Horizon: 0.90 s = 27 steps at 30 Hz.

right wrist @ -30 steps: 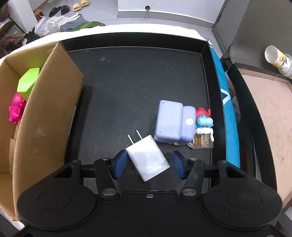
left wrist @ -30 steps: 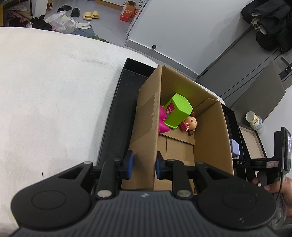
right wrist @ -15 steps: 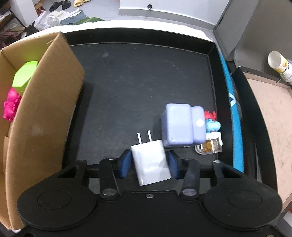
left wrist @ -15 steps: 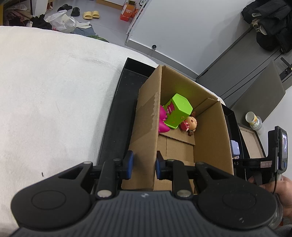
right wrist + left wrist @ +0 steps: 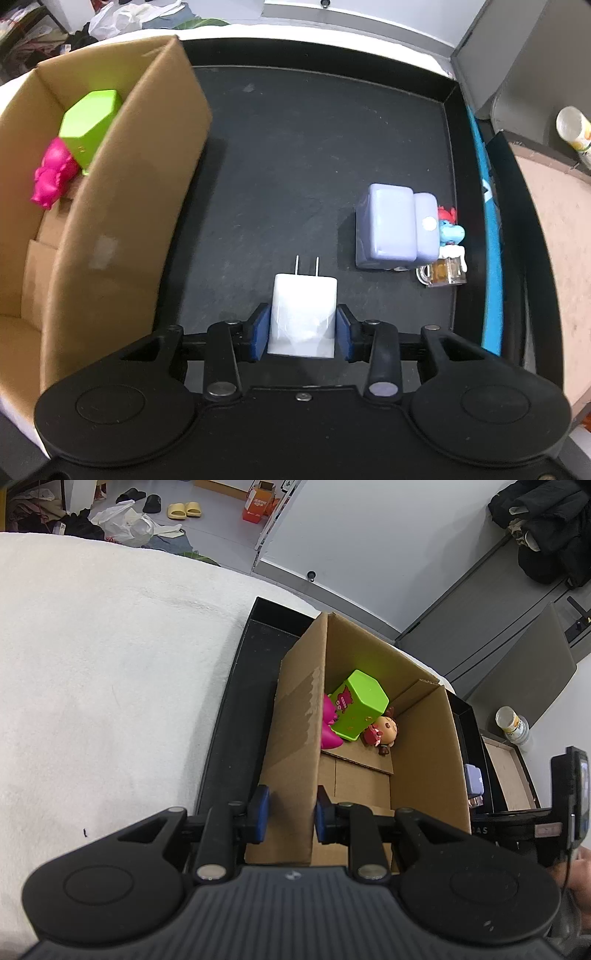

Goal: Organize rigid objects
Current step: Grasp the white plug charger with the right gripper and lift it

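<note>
My right gripper [image 5: 302,328] is shut on a white plug charger [image 5: 303,314], prongs pointing away, just above the black tray [image 5: 295,147]. My left gripper [image 5: 290,808] is shut on the left wall of the cardboard box [image 5: 295,746], which stands on the tray. Inside the box lie a green hexagonal box [image 5: 360,709], a pink toy [image 5: 328,727] and a small doll [image 5: 382,731]; the green box [image 5: 90,122] and pink toy [image 5: 51,177] also show in the right wrist view. A lilac case [image 5: 397,229] and a blue figurine [image 5: 448,236] sit on the tray's right side.
A white cloth [image 5: 110,683] covers the table left of the tray. The box's wall [image 5: 122,229] stands close to the left of my right gripper. A small glass bottle [image 5: 441,271] lies by the figurine. A brown board [image 5: 546,258] and a can [image 5: 574,129] lie beyond the tray's right rim.
My right gripper has closed on the charger, which turned straight between the fingers, and has shifted left, nearer the box. The left gripper has kept its hold on the box wall.
</note>
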{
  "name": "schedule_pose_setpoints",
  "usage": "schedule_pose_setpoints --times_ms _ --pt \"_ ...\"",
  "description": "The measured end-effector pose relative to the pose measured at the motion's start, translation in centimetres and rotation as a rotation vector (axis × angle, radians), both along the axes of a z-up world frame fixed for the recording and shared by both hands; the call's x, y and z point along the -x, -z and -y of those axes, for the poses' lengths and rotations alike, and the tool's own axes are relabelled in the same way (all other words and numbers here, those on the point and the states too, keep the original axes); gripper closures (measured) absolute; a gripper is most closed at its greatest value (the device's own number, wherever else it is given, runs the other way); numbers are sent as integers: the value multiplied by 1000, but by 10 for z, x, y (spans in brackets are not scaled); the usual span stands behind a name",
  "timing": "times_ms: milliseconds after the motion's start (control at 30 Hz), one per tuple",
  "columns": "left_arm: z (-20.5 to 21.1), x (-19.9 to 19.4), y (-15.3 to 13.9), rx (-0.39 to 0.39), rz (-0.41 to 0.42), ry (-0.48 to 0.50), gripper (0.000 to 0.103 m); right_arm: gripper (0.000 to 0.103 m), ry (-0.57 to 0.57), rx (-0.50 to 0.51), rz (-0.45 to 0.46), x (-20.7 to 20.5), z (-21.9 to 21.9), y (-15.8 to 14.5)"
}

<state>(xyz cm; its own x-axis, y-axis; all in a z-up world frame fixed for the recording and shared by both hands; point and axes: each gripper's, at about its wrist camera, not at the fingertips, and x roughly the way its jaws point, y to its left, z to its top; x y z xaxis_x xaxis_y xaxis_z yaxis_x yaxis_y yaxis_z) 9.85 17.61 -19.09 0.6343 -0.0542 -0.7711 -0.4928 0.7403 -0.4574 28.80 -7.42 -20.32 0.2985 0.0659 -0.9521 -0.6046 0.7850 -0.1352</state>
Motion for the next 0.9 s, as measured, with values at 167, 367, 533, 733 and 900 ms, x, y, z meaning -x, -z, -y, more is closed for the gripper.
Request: schedule_pose_setpoints --times_ms 167,367,533,733,900 --pt "0 0 0 1 0 -1 80 67 44 66 19 6 0 -12" --pt "0 0 0 -1 0 1 80 67 -2 47 38 19 -8 -29" --pt "0 0 0 -1 0 1 80 67 -37 47 62 30 -19 -42" --pt "0 0 0 -1 0 1 80 67 -71 23 99 34 -31 -62" --pt "0 0 0 -1 0 1 80 67 -93 1 131 36 -41 -81"
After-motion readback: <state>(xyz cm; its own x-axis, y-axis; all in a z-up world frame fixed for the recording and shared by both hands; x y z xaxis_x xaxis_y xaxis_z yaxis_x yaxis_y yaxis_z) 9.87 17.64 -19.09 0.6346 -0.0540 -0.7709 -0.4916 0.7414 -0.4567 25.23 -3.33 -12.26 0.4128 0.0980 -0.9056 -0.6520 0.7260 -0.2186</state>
